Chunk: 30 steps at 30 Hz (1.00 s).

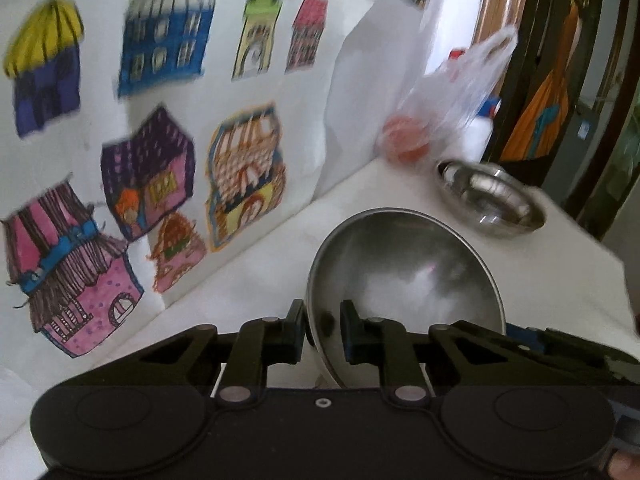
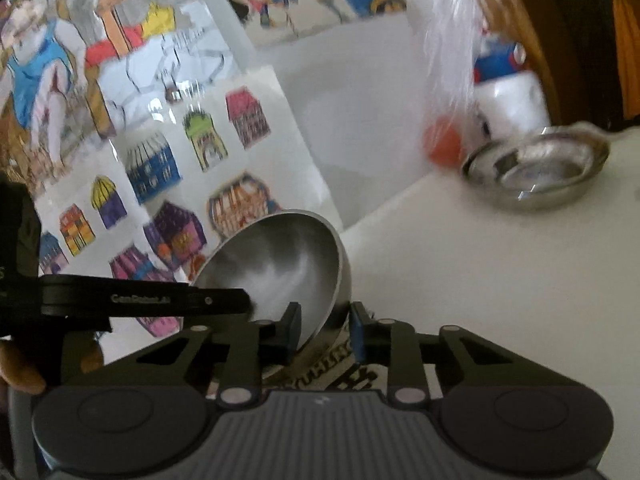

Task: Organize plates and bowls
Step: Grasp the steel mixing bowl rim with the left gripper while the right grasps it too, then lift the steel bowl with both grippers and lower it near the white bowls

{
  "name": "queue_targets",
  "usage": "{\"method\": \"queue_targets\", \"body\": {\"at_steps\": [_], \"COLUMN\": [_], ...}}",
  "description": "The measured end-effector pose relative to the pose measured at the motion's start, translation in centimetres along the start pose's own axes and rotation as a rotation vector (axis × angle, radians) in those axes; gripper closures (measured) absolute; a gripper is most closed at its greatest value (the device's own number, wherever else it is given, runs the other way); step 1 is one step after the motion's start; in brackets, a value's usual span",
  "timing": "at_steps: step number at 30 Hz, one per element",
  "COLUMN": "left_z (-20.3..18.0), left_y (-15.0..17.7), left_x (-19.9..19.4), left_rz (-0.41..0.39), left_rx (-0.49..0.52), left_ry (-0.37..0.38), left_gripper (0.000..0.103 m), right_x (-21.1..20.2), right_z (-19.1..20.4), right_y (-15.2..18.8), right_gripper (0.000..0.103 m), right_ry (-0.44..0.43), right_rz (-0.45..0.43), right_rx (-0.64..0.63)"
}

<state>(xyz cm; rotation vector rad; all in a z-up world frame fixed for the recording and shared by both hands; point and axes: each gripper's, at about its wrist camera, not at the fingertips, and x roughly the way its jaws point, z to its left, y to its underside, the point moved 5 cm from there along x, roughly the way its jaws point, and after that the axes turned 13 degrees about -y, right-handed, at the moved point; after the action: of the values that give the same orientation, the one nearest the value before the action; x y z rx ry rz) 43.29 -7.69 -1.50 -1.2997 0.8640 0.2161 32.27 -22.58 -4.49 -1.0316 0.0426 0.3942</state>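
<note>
Midway, apparently. Held a steel bowl (image 1: 404,280) by the rim, tilted above the white table (image 1: 280,272): left gripper (image 1: 323,334) and right gripper (image 2: 325,334) both clenched on it. Left to do, probably: nesting it into the stacked bowls (image 1: 494,200) near the plastic bag (image 1: 460,92).

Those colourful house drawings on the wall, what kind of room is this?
Probably a home kitchen or dining corner: children's colourful house drawings cover the wall, shiny steel bowls sit on a white table, and a clear plastic bag holds something orange.
</note>
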Motion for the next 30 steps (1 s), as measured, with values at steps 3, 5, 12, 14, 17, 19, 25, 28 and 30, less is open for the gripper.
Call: {"method": "queue_targets", "body": {"at_steps": [3,5,12,14,17,19,25,28,30], "left_z": [-1.0,-1.7,-4.7,-5.5,-6.3,-6.7,-6.2,-5.6,-5.1], "left_y": [-0.1,0.3,5.6,7.8,11.7,14.2,19.7,21.0,21.6], "left_x": [-3.2,-5.4,-12.3,-13.8,-15.9,-17.2,-19.7,-20.8,-21.3], "left_rz": [-0.059,-0.087,-0.074,-0.038,0.032,0.083,0.19,0.207,0.211], "left_rx": [-0.007,-0.006,-0.047,-0.063,-0.097,-0.122,-0.153,-0.167,-0.171], "left_ry": [0.006,0.014,0.057,0.061,0.072,0.071,0.011,-0.037,-0.069], "left_gripper": [0.084,0.084,0.084,0.084,0.084,0.084,0.083,0.083,0.082], "right_x": [-2.5,-4.6,-12.7,-15.2,-18.2,-19.8,-21.8,-21.6,-21.3], "right_z": [1.0,1.9,4.4,5.4,6.8,7.8,9.9,10.3,10.6], "right_y": [-0.7,-0.9,1.4,2.8,5.0,6.5,10.6,11.8,12.2], "right_gripper": [0.079,0.08,0.081,0.081,0.081,0.081,0.081,0.081,0.081], "right_ry": [0.002,0.011,0.039,0.051,0.061,0.056,0.009,-0.022,-0.042], "right_rz": [-0.025,-0.03,0.021,0.052,0.1,0.132,0.218,0.249,0.268], "right_rx": [-0.018,-0.04,-0.049,-0.059,-0.072,-0.08,-0.091,-0.092,-0.095]}}
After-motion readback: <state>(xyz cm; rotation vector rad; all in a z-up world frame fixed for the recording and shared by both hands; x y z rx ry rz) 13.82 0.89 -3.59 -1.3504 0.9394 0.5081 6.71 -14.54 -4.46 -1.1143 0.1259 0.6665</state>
